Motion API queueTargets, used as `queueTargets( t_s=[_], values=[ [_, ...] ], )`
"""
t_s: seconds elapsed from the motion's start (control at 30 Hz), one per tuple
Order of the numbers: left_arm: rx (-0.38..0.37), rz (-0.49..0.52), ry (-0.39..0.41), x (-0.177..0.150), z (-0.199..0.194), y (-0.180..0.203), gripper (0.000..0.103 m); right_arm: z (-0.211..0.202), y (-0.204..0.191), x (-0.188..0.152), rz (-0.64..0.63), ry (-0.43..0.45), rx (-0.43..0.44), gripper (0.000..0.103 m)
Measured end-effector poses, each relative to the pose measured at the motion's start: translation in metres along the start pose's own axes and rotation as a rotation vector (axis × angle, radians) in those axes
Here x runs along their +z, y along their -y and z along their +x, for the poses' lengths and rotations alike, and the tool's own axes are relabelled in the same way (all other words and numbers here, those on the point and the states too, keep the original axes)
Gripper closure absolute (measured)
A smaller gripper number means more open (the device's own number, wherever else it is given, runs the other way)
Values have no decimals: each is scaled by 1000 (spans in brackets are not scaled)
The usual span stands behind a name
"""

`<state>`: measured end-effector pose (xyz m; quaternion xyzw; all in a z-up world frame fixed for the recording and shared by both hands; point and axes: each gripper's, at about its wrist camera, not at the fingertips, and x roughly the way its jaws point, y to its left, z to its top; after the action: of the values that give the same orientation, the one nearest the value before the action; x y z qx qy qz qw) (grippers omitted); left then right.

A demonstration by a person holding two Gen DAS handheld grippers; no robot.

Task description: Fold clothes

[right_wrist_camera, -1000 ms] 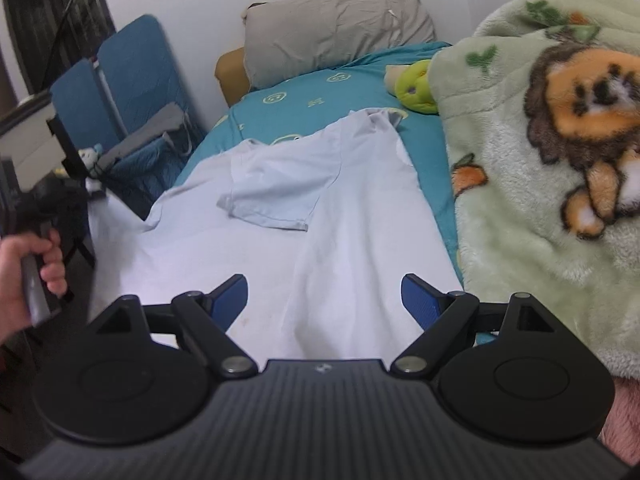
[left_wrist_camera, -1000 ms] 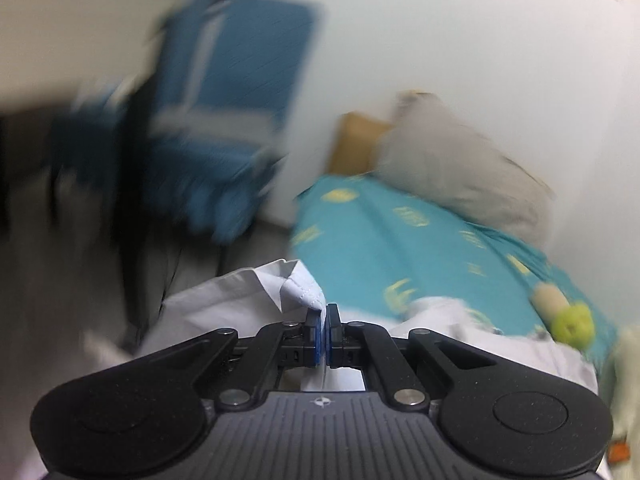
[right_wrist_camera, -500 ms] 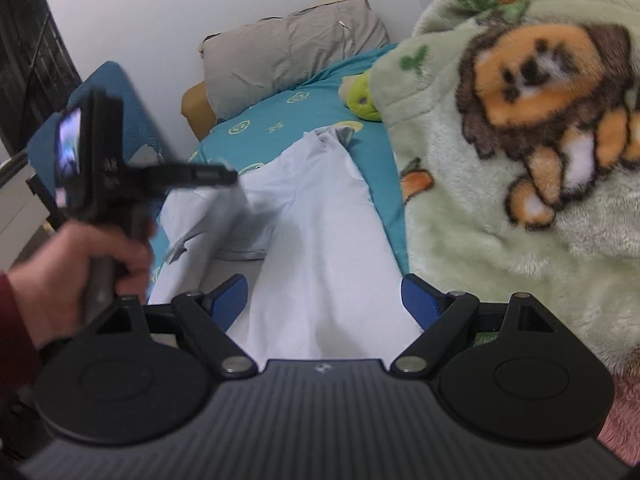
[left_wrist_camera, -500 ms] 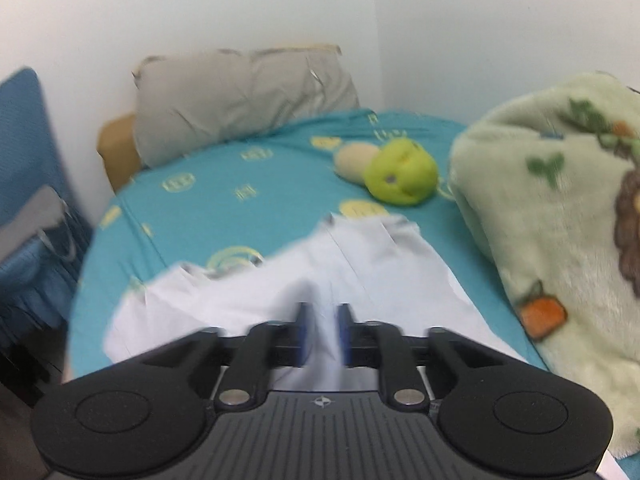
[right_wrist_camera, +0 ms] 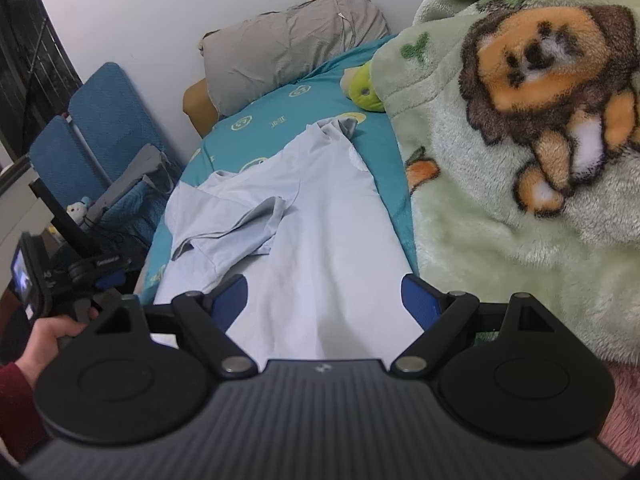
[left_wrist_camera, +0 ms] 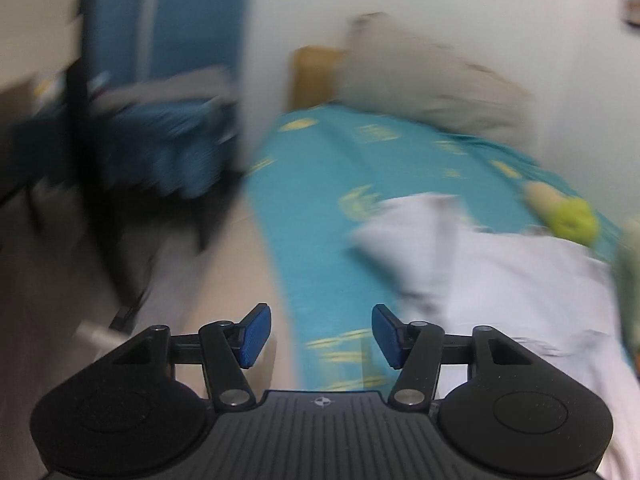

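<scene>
A pale blue T-shirt (right_wrist_camera: 320,240) lies flat on the bed (right_wrist_camera: 256,120), its long axis running away from the released right claw (right_wrist_camera: 324,300), one sleeve folded inward. The released left claw (left_wrist_camera: 320,334) hangs off the bed's left side, farther from the shirt.

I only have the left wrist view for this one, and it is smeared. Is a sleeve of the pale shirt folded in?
Observer: Yes. In the right wrist view the sleeve on the side of the blue chairs lies folded over the body of the shirt.
Reviewer: Is the right claw holding anything?
Observer: No. The right claw is open above the shirt's lower part, with nothing between its fingers.
Reviewer: Where does my left claw sit relative to the bed?
Observer: A hand holds the left claw out past the side edge of the bed, clear of the shirt.
</scene>
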<state>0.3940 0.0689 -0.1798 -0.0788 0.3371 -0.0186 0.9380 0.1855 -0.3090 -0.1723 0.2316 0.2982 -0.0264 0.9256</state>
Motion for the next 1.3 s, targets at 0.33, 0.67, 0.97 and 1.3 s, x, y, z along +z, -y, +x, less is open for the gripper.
queueTargets(
  t_s=[0.33,0.67,0.97,1.3],
  values=[
    [-22,112,-30,-17,12,12,72,11,-8,-6,-53,-30,-23,18],
    [103,160,-18,-1,7,8,102,9,-7,-6,-52,-28,-14,18],
    [467,227,-33,7,40,-9,102,12,-8,-6,-57,-30,-13,18],
    [355,186,-6,-2,10,-5,55,16,-18,-9,-115,-6,10,18]
  ],
)
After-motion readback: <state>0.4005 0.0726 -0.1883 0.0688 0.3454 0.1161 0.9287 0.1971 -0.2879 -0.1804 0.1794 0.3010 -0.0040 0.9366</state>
